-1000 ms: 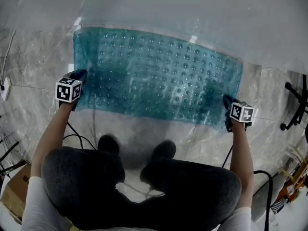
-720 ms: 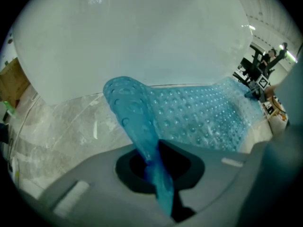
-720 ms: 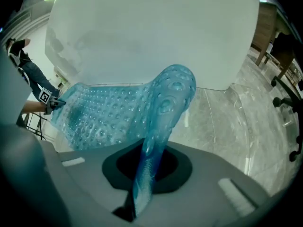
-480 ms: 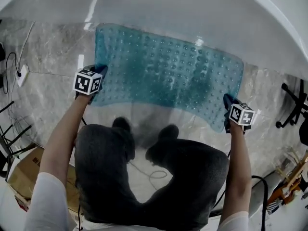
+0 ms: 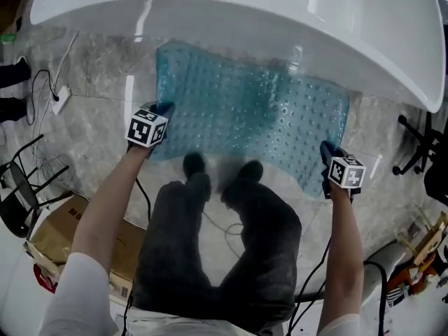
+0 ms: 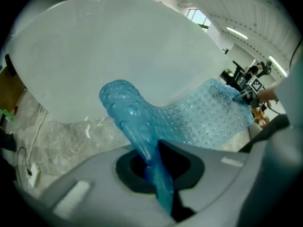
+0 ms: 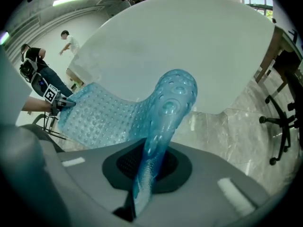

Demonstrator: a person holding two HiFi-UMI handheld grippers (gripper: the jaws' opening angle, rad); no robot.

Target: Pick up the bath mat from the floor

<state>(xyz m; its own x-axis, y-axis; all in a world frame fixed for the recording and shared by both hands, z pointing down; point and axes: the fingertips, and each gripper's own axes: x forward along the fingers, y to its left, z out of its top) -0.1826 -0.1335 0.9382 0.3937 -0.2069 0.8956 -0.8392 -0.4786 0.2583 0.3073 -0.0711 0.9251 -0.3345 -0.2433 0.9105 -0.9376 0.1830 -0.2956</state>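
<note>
Nearest the head camera, the person's dark-trousered legs (image 5: 231,243) stand on the marble floor (image 5: 91,117), with a cardboard box (image 5: 52,233) beside them on the left. Both arms reach forward. The left claw (image 5: 162,108) is clamped shut on the near left corner of the blue bath mat (image 5: 259,110). The left gripper view shows the mat's edge pinched between the closed jaws of that claw (image 6: 158,174). The right claw (image 5: 325,150) is likewise closed on the near right corner, and its own view confirms the grip (image 7: 144,174). The mat spans between the two claws, sagging and curled. Whether its far edge touches the floor cannot be determined. Beyond it stands a large white tub-like body (image 5: 245,19).
</note>
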